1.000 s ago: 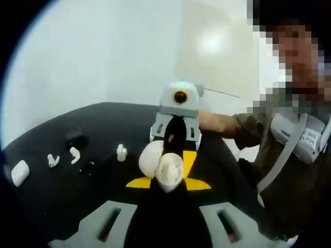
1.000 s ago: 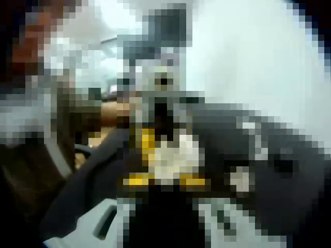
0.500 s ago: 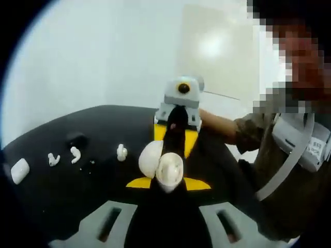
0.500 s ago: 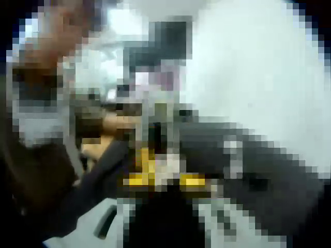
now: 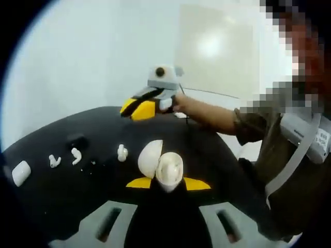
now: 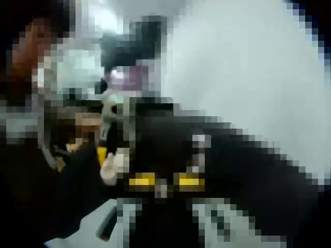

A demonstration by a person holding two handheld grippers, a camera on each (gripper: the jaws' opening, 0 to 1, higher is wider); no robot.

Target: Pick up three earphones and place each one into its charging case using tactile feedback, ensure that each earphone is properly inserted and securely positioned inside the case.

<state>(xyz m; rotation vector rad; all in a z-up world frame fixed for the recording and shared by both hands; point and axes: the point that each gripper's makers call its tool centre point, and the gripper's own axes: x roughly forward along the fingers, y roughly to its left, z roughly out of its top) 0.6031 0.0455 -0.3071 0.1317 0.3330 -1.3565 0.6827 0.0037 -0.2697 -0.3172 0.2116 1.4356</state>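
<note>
2 tools appear in the left gripper view. The left tool [image 5: 168, 182] rises from the bottom edge, its yellow-tipped jaws closed around an open white charging case [image 5: 161, 166] whose lid stands tilted to the left. The right tool [image 5: 147, 103] is held above the far edge of the black worktop [image 5: 62, 196] by a person's hand [image 5: 178, 105], forearm extended from the right; its yellow jaws point left, and whether they are parted or grip anything cannot be made out at this angle. 3 white earphones lie on the worktop, apart from one another: 1 earphone [image 5: 122, 152] just left of the held case, a second earphone [image 5: 75, 155] farther left, a third earphone [image 5: 53, 161] beyond that. A closed white case [image 5: 20, 172] rests near the left edge, and a small dark object [image 5: 76, 140], too indistinct to identify, sits behind the earphones. The right gripper view is heavily pixelated; yellow jaw tips are discernible, but the jaw opening and the surrounding objects cannot be told.
</note>
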